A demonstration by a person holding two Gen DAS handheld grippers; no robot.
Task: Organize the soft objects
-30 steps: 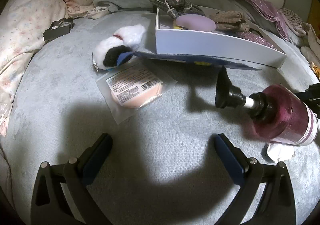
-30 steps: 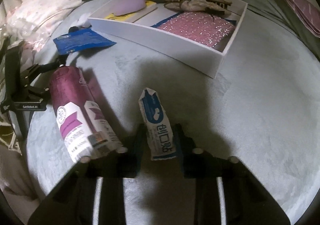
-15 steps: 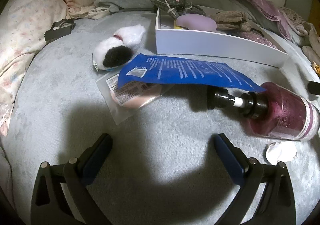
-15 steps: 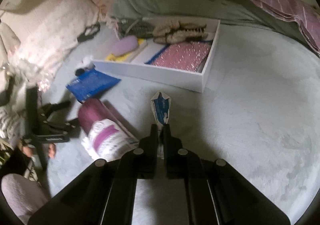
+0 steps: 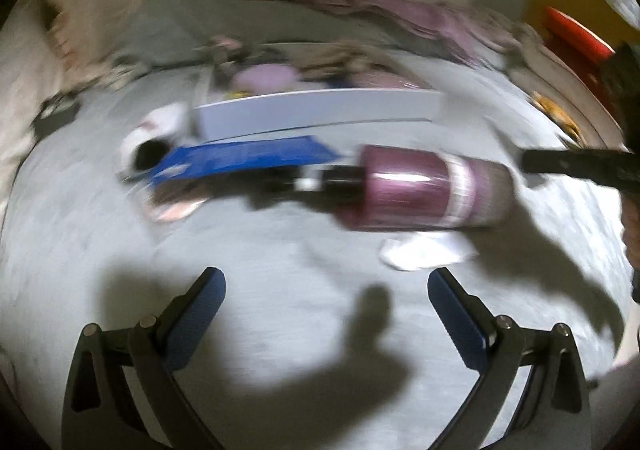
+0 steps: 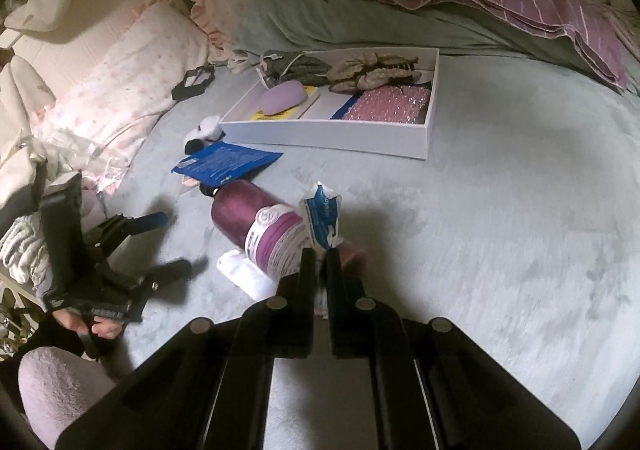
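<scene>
My right gripper (image 6: 321, 256) is shut on a small blue-and-white sachet (image 6: 322, 216), held upright above the grey bed cover. Behind it lies a purple pump bottle (image 6: 256, 226) on its side, with a white wad (image 6: 244, 276) beside it. A blue flat packet (image 6: 226, 162) lies near a white tray (image 6: 332, 134) that holds a lilac pad, a pink sparkly pouch and beige scrunchies. My left gripper (image 5: 326, 290) hangs open over the cover with nothing between its fingers; its view is blurred. The purple bottle (image 5: 424, 186), blue packet (image 5: 244, 158) and tray (image 5: 316, 110) lie ahead of it.
A black-and-white plush (image 6: 204, 132) sits left of the tray. A pink round pad in a clear bag (image 5: 176, 206) lies under the blue packet. Pillows (image 6: 132, 82) line the left side, and a green blanket (image 6: 360, 22) with purple cloth lies behind the tray. A person's hand holds the left gripper (image 6: 96, 282).
My right gripper closed on the sachet and lifted it back from the cover, so the scene now looks farther away. The left gripper swung, blurring its view; the blue packet settled over the bottle's pump.
</scene>
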